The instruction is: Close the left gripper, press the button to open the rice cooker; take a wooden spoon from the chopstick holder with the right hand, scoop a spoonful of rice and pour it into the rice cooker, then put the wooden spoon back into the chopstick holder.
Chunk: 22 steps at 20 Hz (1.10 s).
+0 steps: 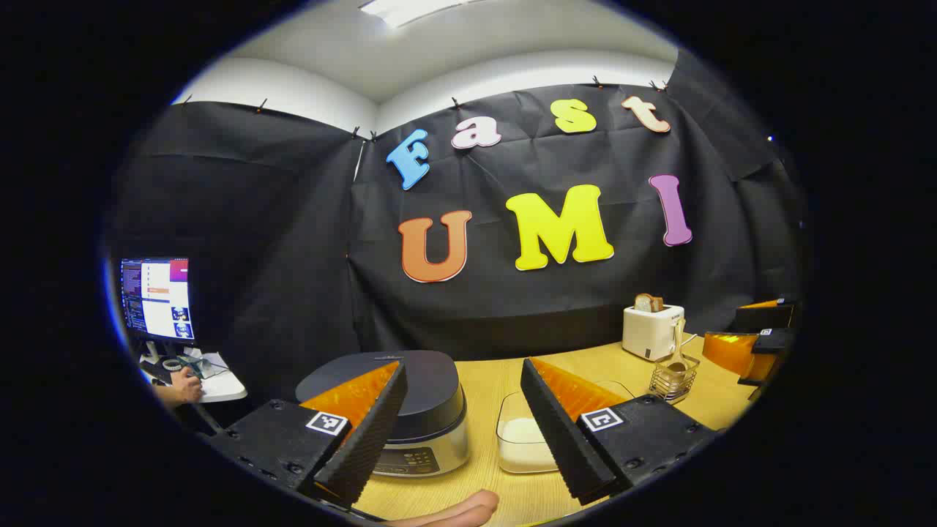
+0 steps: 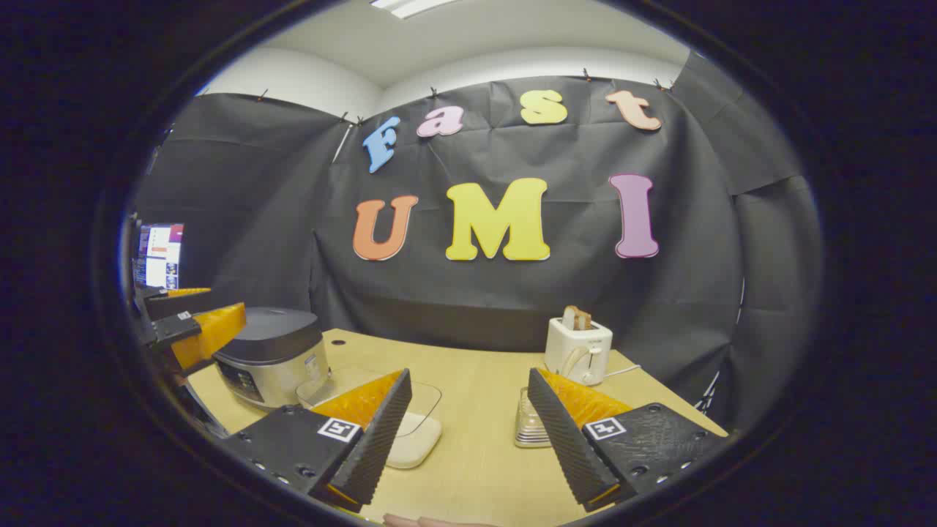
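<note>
Left gripper view: fingers (image 1: 366,439) wide, empty.

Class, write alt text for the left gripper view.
The open left claw hangs over a wooden table, framing a closed rice cooker and a clear tub of rice. Behind stand a toaster and wire chopstick holder.

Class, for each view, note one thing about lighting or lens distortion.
Left gripper view: a ceiling light glares at the top, and the table edge bows from the fisheye lens. Right gripper view: the rice cooker lid shows soft sheen.
</note>
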Each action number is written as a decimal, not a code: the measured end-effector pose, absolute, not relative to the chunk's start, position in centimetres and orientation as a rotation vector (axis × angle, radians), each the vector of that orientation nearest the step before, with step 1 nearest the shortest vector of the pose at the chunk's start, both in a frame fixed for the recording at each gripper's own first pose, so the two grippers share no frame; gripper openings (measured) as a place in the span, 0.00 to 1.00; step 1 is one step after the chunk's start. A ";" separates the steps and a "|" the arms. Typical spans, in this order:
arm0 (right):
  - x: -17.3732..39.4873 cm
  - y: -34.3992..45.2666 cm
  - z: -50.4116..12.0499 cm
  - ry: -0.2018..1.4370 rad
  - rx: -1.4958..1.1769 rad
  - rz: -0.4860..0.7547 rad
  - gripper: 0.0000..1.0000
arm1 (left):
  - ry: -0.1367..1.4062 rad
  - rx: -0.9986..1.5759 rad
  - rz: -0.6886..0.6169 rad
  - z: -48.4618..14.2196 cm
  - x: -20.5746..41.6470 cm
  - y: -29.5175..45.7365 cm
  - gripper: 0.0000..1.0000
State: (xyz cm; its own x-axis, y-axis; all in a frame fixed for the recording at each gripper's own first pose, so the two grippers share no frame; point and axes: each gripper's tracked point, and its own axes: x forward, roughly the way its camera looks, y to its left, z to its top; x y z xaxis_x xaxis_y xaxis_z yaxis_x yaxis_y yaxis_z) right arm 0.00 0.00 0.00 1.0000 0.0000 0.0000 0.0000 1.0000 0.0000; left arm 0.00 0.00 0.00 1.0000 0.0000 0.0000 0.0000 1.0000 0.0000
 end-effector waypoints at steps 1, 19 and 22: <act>-0.1 -0.2 0.3 0.006 0.000 -0.002 0.94 | 0.018 -0.007 0.002 -0.4 0.1 -0.2 0.99; -1.2 -2.7 2.1 -0.058 -0.020 -0.082 0.94 | 0.082 -0.018 -0.046 -1.5 -0.3 -1.4 0.98; -1.0 -2.8 2.0 -0.060 -0.031 -0.080 0.94 | 0.113 -0.030 -0.019 -2.0 0.4 0.3 0.90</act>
State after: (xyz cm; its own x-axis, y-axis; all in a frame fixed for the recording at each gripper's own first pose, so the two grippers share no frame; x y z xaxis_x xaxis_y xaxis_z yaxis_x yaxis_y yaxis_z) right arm -1.03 -2.76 1.98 0.9950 -0.0793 0.0614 0.0812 0.9963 -0.0288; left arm 0.38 0.34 -2.02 0.9934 -0.0206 -0.1124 0.0172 0.9994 -0.0313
